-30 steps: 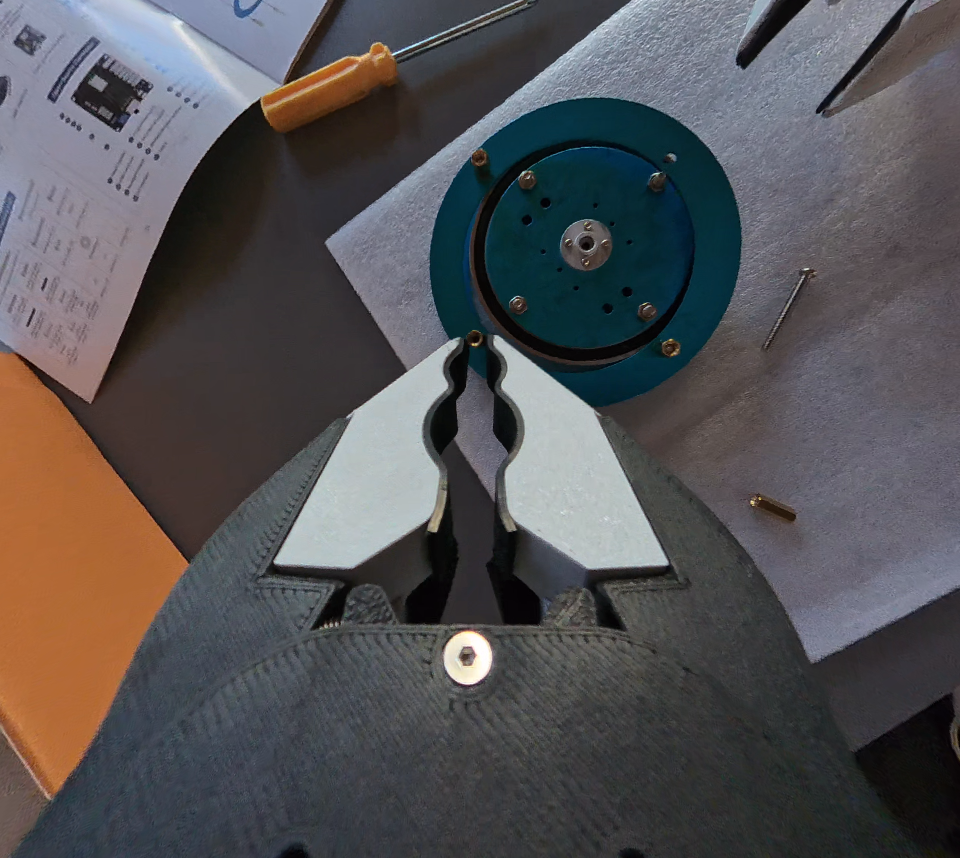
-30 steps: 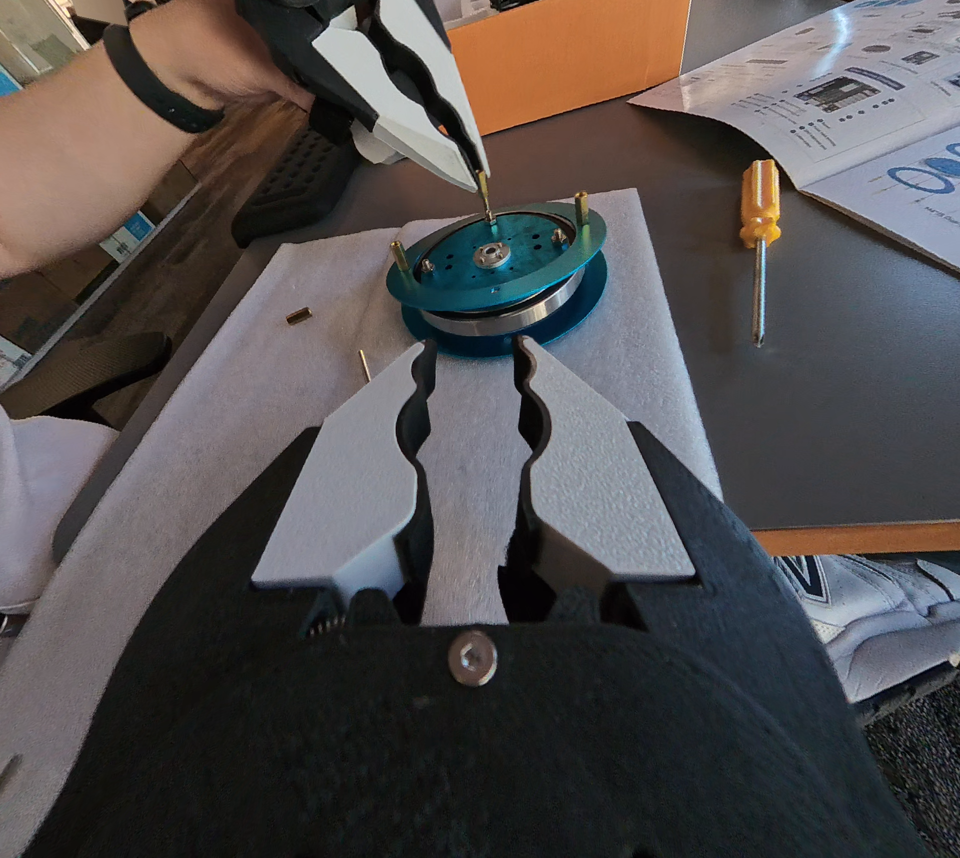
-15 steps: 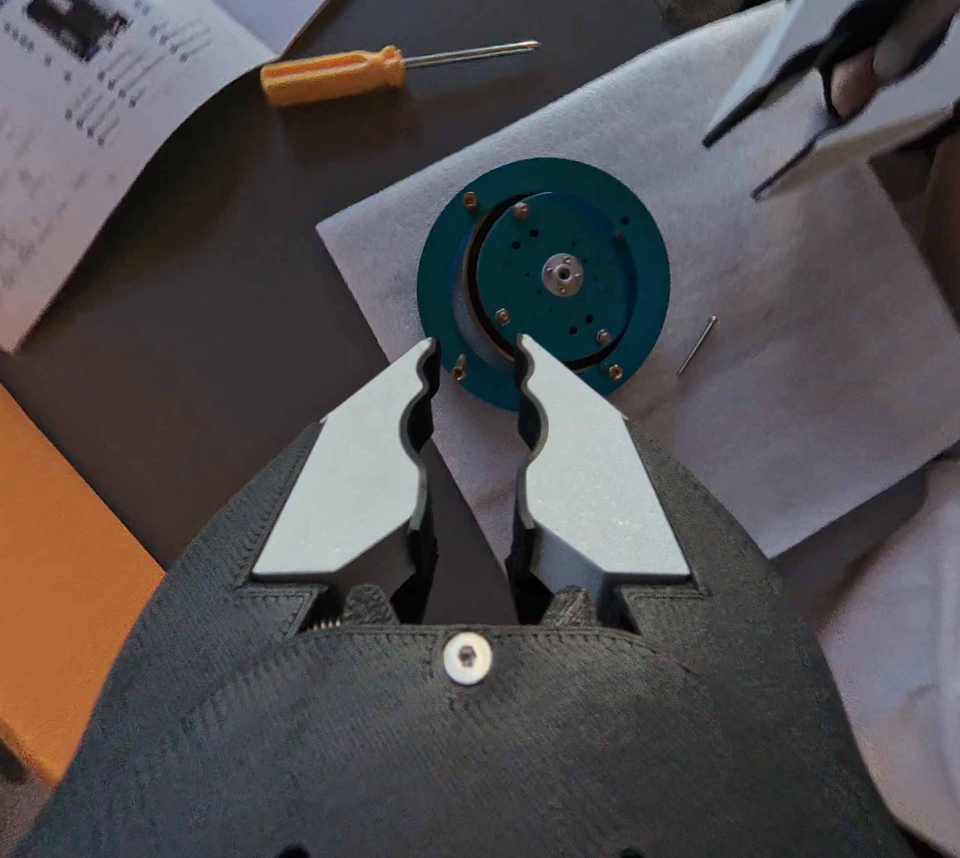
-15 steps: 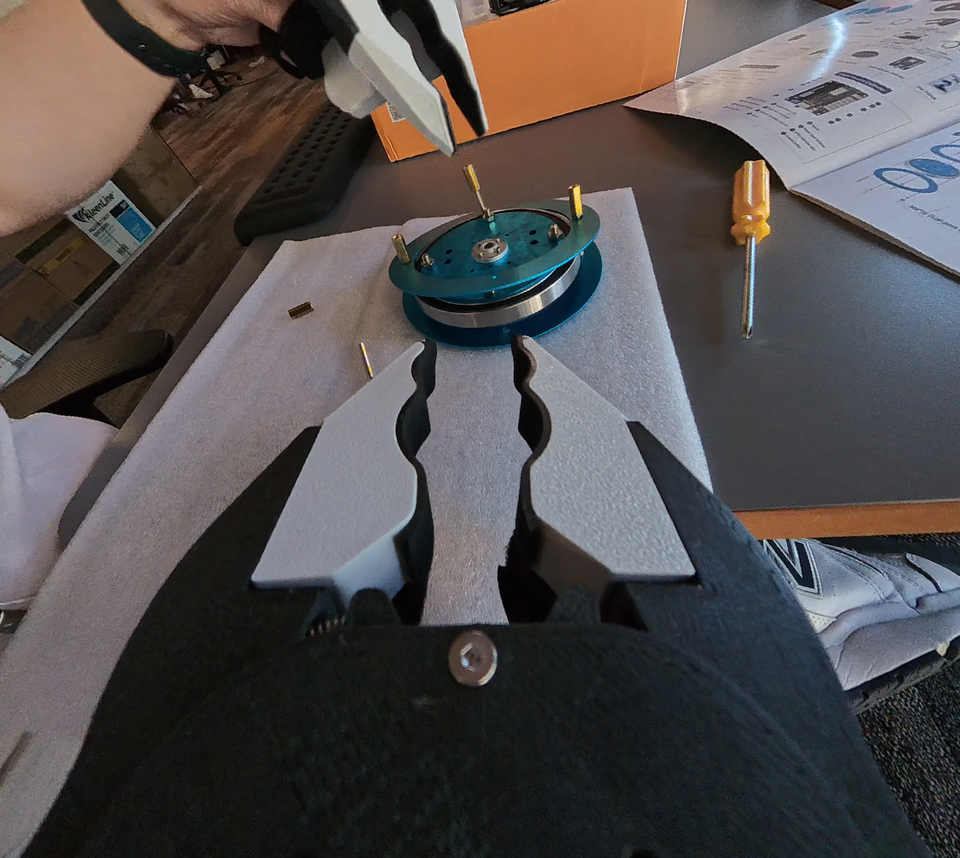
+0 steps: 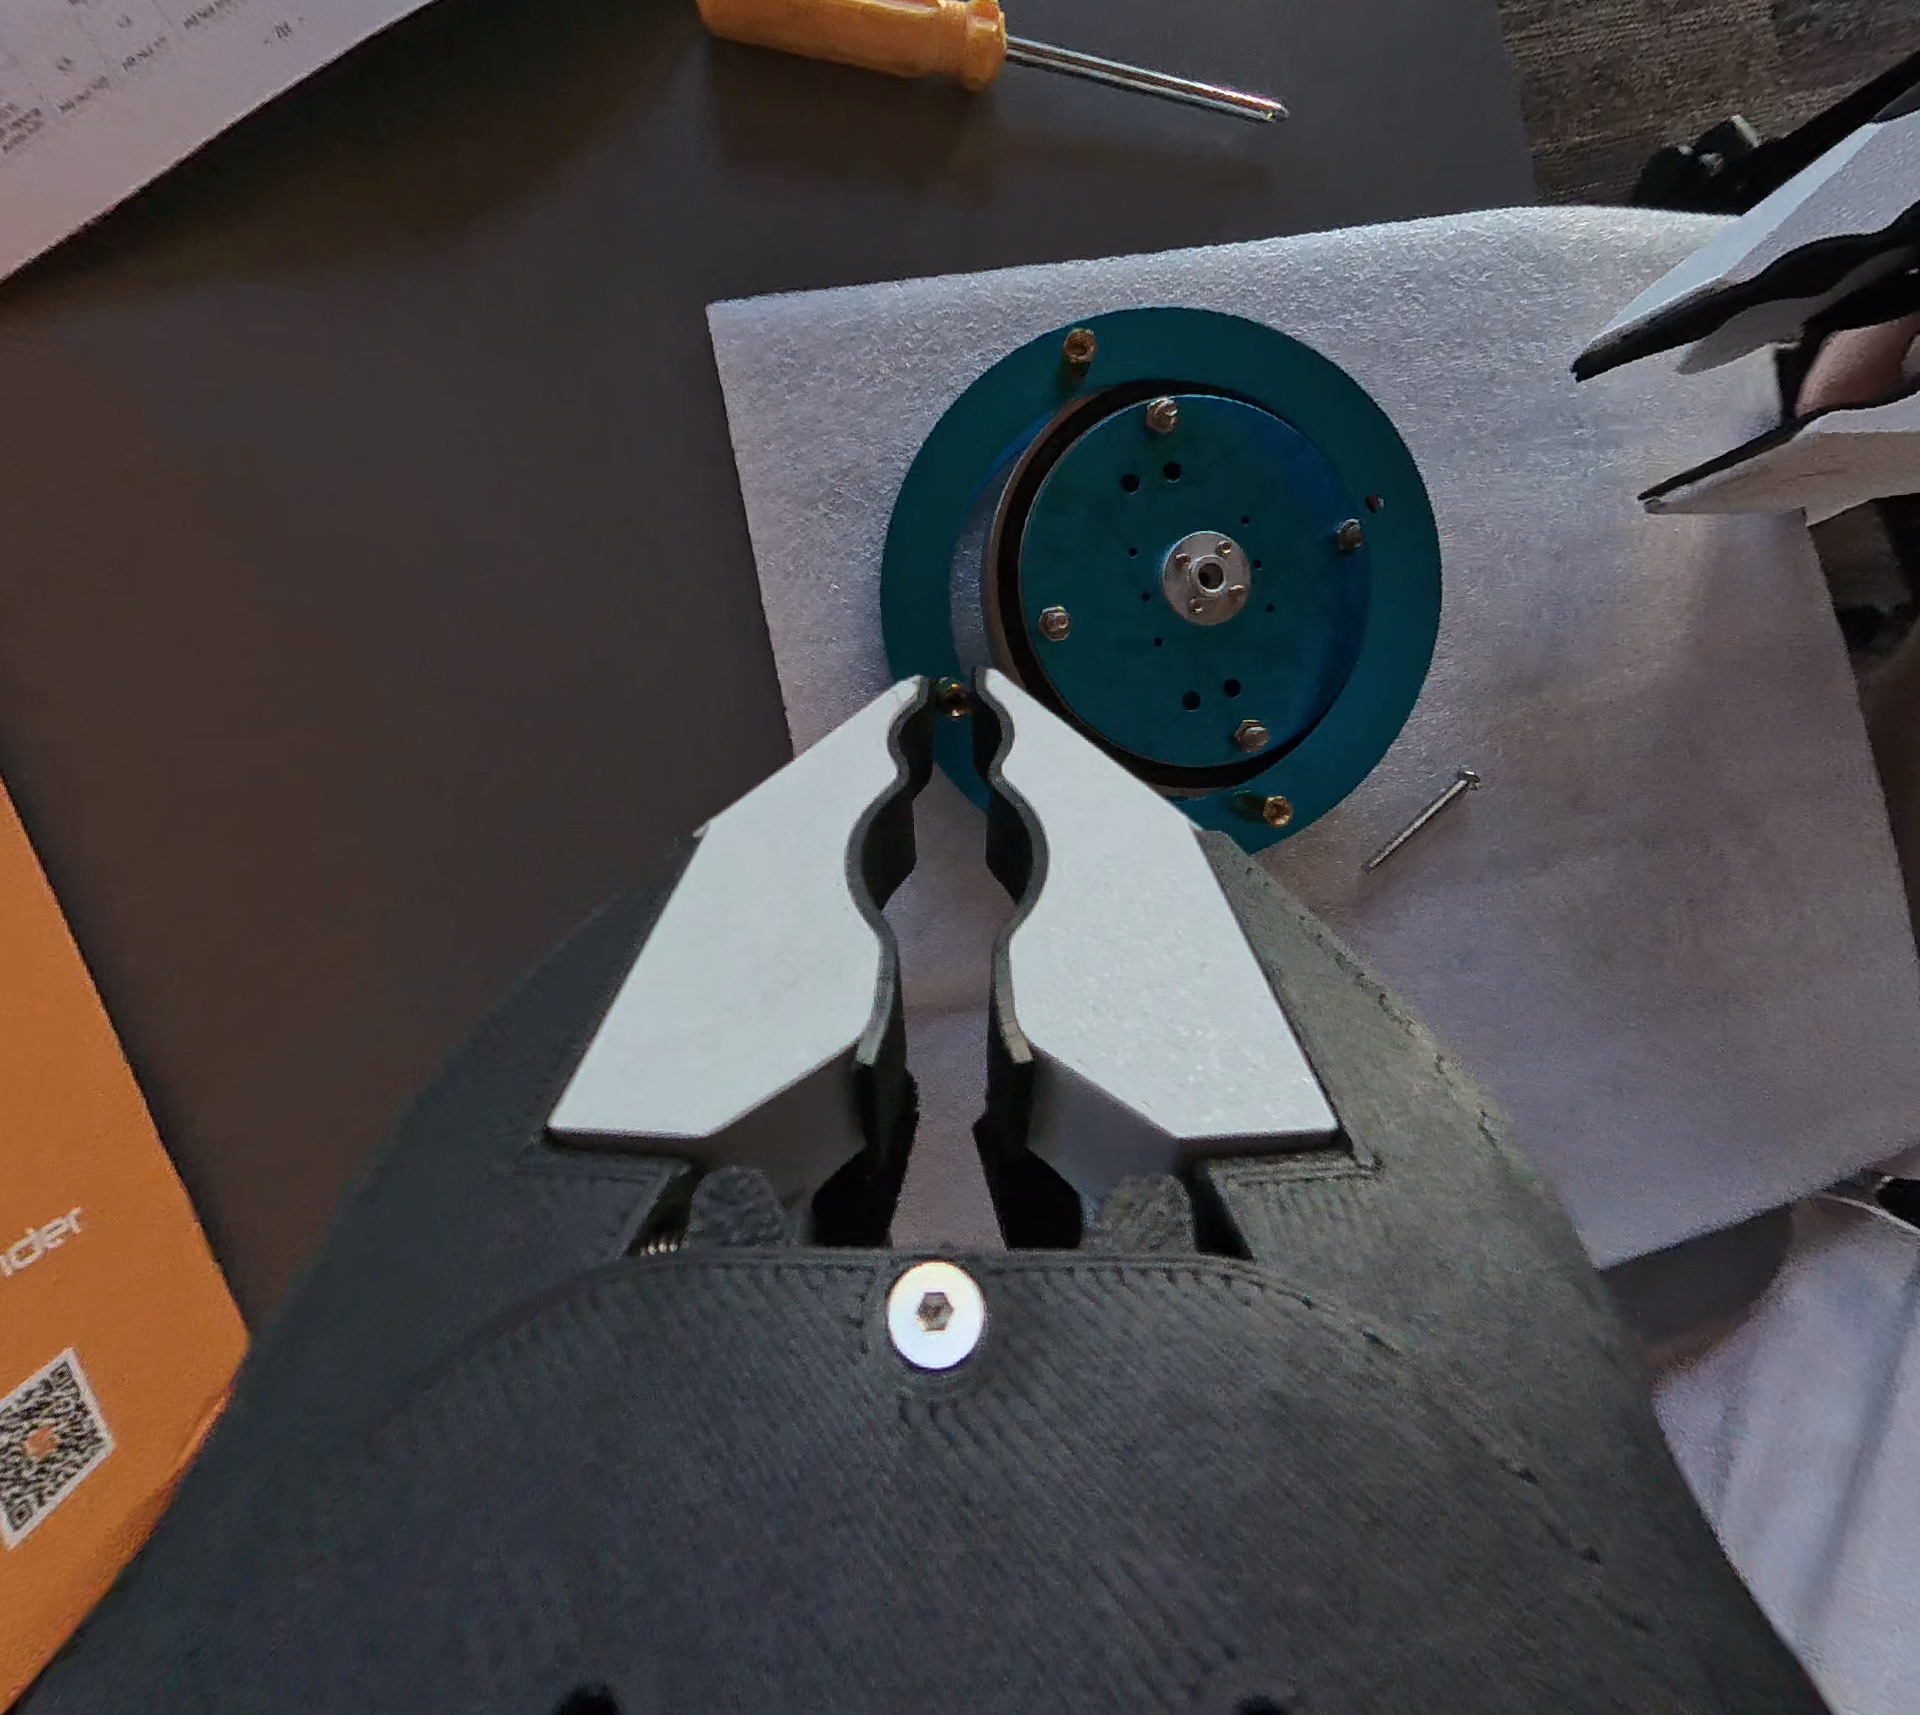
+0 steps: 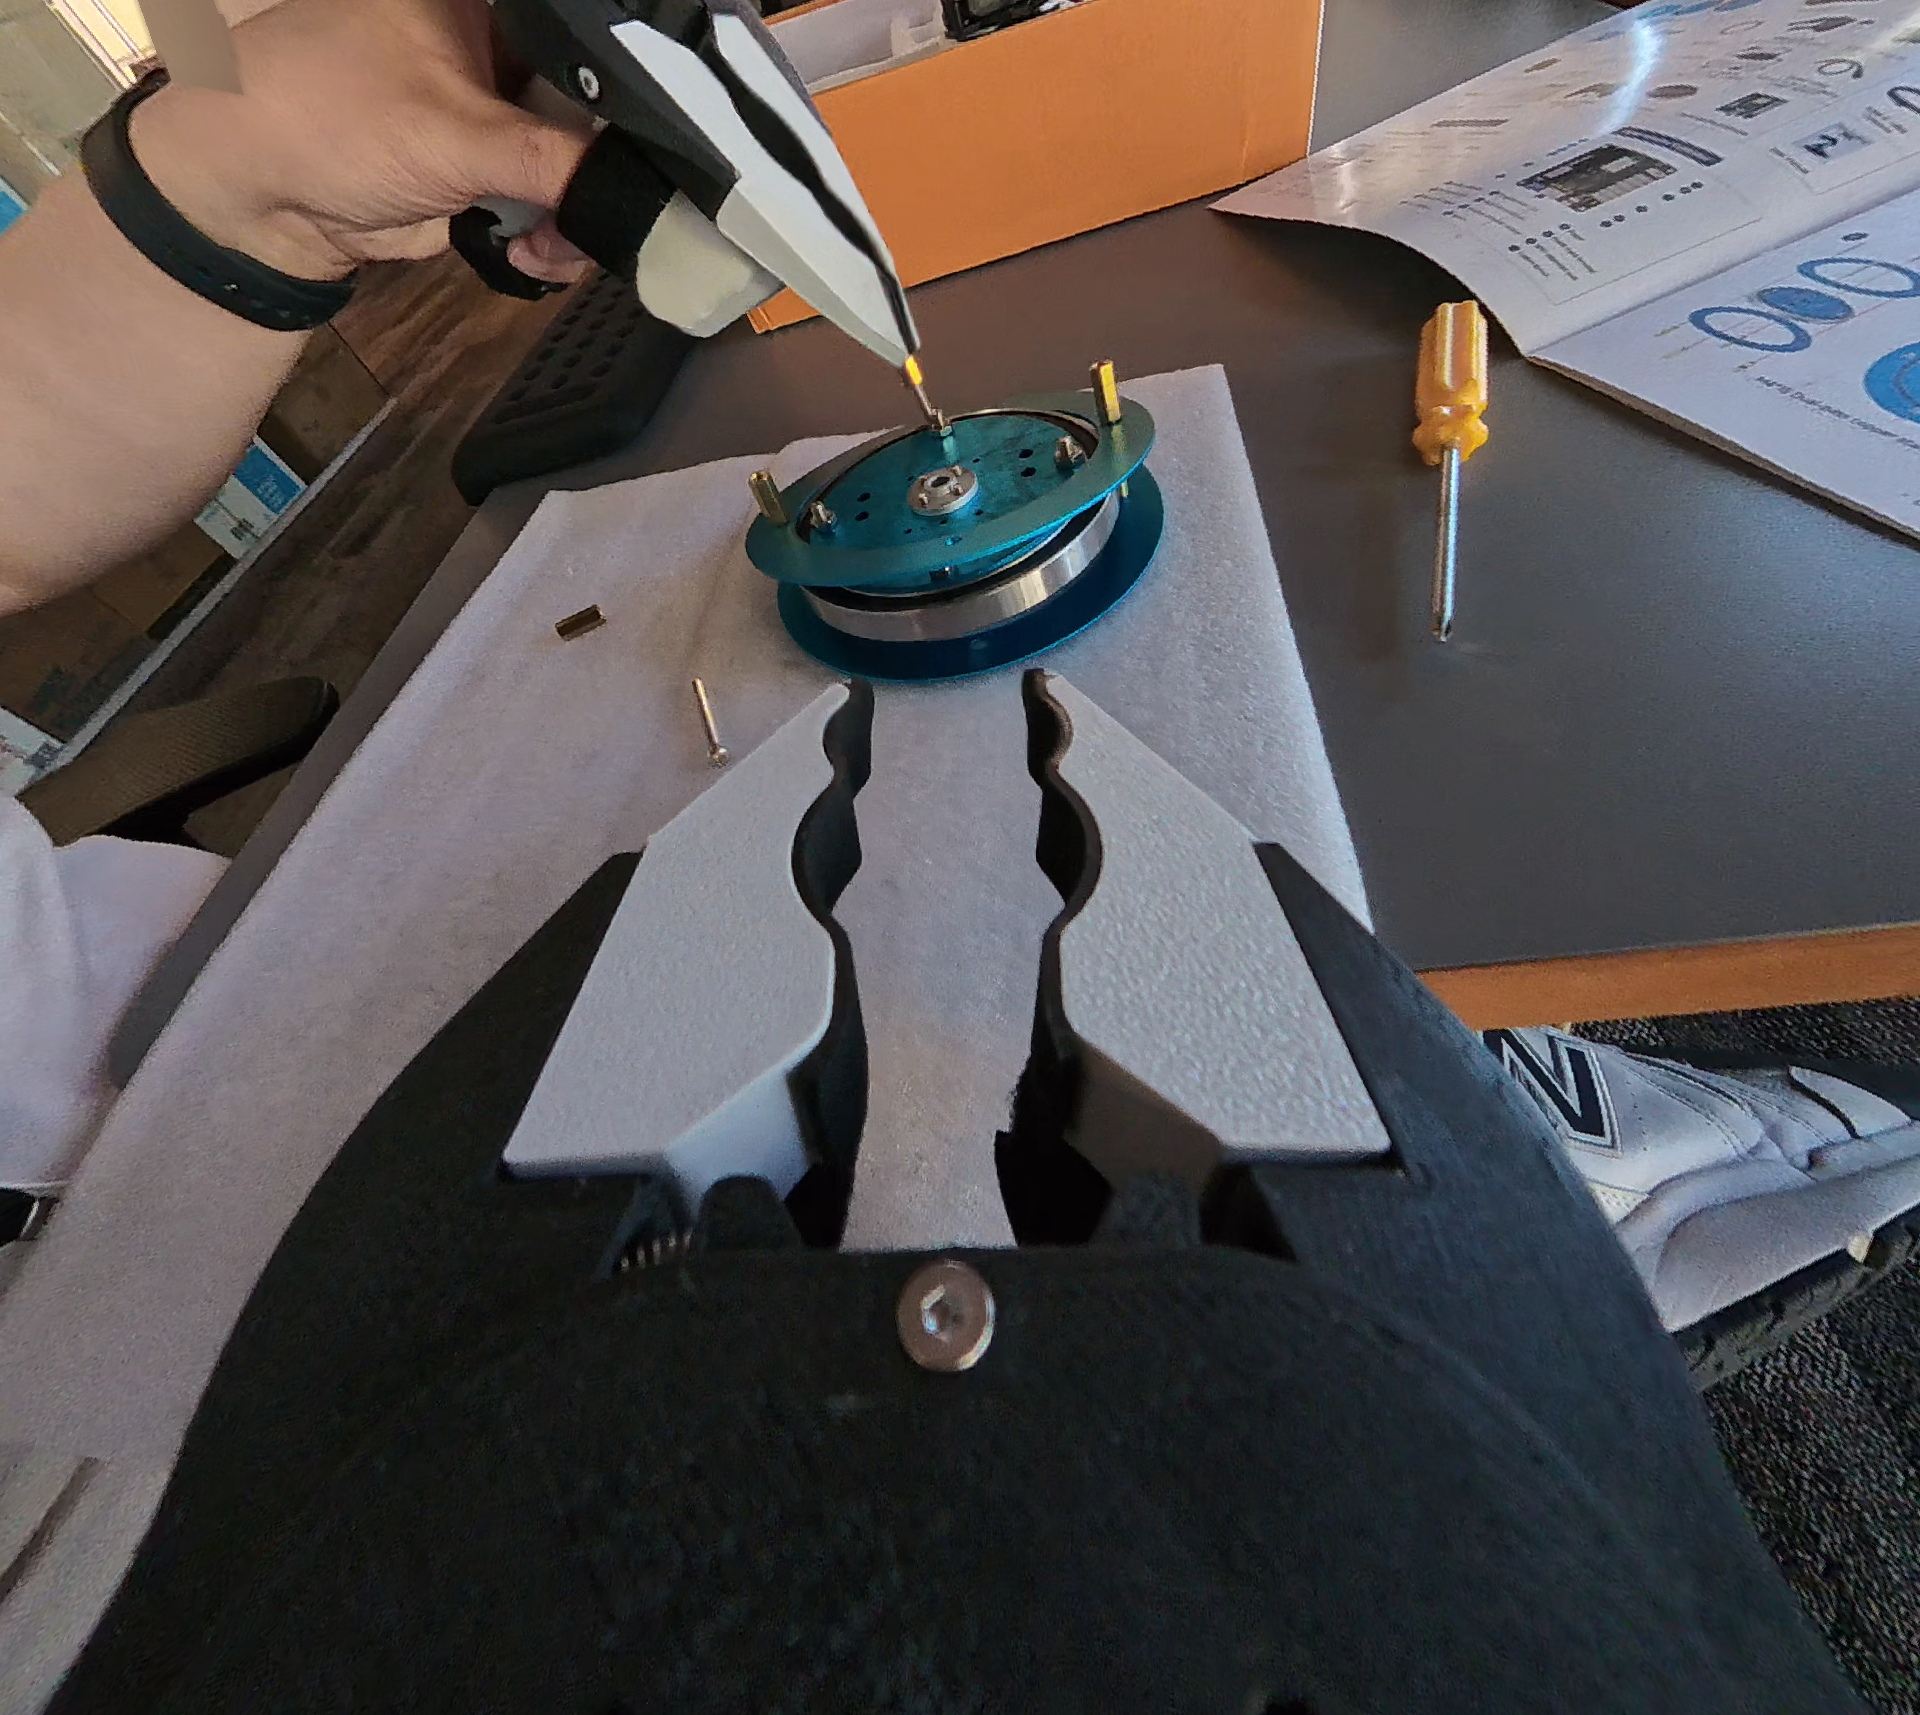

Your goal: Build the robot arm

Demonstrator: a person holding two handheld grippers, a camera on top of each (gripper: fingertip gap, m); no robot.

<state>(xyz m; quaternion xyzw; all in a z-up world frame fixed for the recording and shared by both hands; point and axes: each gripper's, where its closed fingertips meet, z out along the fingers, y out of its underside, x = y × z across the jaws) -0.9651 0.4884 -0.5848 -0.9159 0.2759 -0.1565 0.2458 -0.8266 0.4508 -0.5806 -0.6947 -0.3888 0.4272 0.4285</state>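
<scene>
Right wrist view: left tongs (image 6: 902, 346) pinch brass standoff (image 6: 918, 379) on blue disc (image 6: 1127, 444).

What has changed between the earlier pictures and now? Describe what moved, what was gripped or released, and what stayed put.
The left gripper, which had let go of the tilted brass standoff and lifted away half a second ago, has come back down and shut on it again. The right gripper stays open above the foam sheet. The blue disc, screwdriver, loose screw and spare standoff have not moved.

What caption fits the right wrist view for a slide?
Left gripper pinches a brass standoff on the blue disc; right gripper open over white foam.
</scene>
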